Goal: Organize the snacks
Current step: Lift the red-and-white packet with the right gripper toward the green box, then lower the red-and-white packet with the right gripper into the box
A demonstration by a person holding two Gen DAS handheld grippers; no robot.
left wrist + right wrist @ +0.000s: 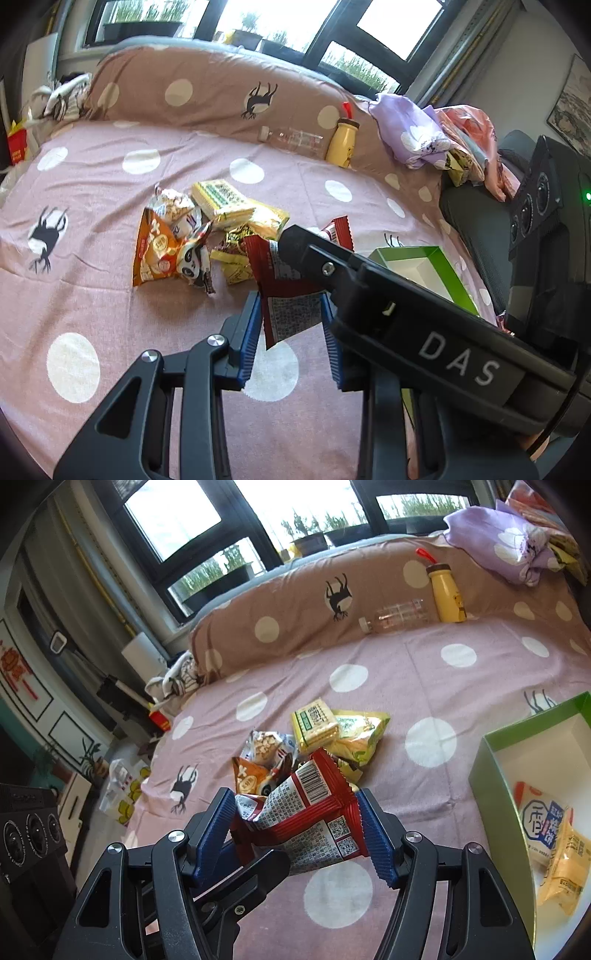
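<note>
1. Red snack packet (314, 819) is sitting between the blue ribbed pads of the right gripper (299, 829), whose jaws are pinching it from both sides; the packet is hanging clear above the bed (424, 672).
2. In the left wrist view, the left gripper (291, 332) is flanking the lower part of a red packet with white print (290, 306); its jaws are standing narrowly apart, and whether the pads are pressing the wrapper cannot be told. The right gripper's black finger is crossing in front of that packet, so both grippers appear to be at one packet, though this cannot be confirmed.
3. The packet is showing a red crimped wrapper, a white panel of dense print, a barcode near its upper end and QR codes near the lower end; it is bending and creasing in the grip.
4. Behind it, the snack pile (314, 746) is lying on the pink dotted bed: orange, yellow, green-labelled and panda-printed packs, touching or overlapping.
5. The green box (491, 775) is lying at the right, open-topped, holding two packets against its near end; bare bedsheet is separating it from the pile.
6. A yellow bottle (445, 594) and a clear bottle (399, 616) are resting at the brown pillow (295, 605), well apart from the pile.
</note>
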